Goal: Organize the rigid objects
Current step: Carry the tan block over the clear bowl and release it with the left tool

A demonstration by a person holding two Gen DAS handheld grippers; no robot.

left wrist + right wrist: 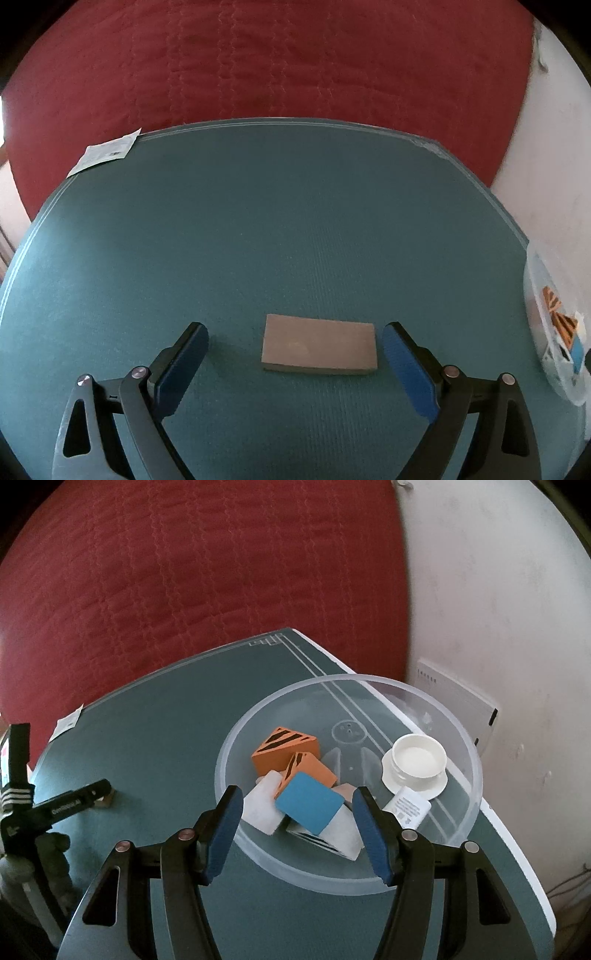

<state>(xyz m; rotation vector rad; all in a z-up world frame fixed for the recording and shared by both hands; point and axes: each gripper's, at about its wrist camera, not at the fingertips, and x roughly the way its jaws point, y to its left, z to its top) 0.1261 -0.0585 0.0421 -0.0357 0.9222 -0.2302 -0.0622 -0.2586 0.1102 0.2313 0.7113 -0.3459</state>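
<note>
Lying flat, grey rectangular block (319, 344), possibly foam, on green mat (258, 221)

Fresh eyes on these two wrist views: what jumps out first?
The clear round bowl at the teal mat's right end, piled with blocks: orange tiger-striped wedges, a blue tile, plus a white cup. Then a lone grey block flat on the mat, between the left gripper's wide-open jaws, untouched.

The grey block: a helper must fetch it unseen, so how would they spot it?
On the green mat, look left of the clear bowl. The grey block lies flat there, alone, between the open left gripper fingers, plain and unpatterned.
</note>
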